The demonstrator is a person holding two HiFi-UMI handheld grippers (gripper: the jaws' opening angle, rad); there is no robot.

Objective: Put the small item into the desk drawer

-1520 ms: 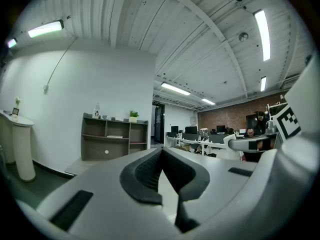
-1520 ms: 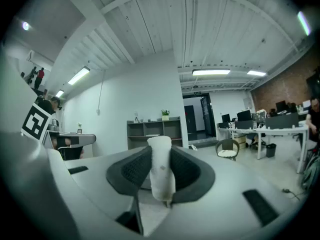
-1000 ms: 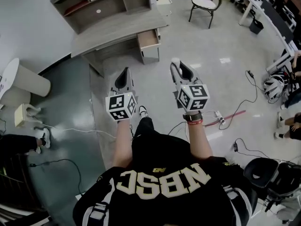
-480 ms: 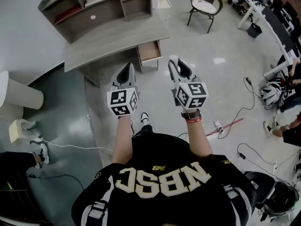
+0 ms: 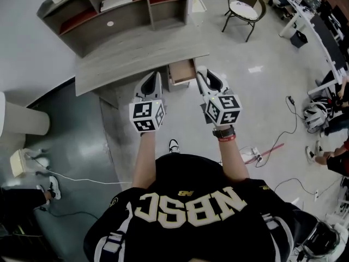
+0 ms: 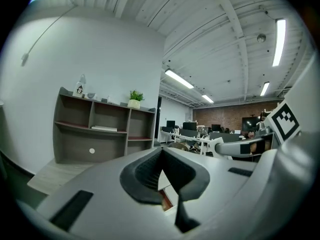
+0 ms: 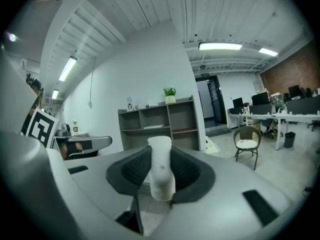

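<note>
A small white cylinder stands upright between the dark pads of my right gripper, which is shut on it. In the head view the right gripper hangs just right of the open desk drawer, the white item showing at its tip. The drawer sticks out from under the grey desk. My left gripper is held just left of the drawer, level with the right one. Its jaws meet in a narrow V with nothing between them.
A shelf unit stands on the back of the desk. A chair is at the far right, office desks beyond it. Cables and a power strip lie on the floor at right. A pale round stand is at left.
The person has walked up to the desk, so the open drawer now lies between the two gripper tips. Both grippers keep their pose, the right still holding the white item.
</note>
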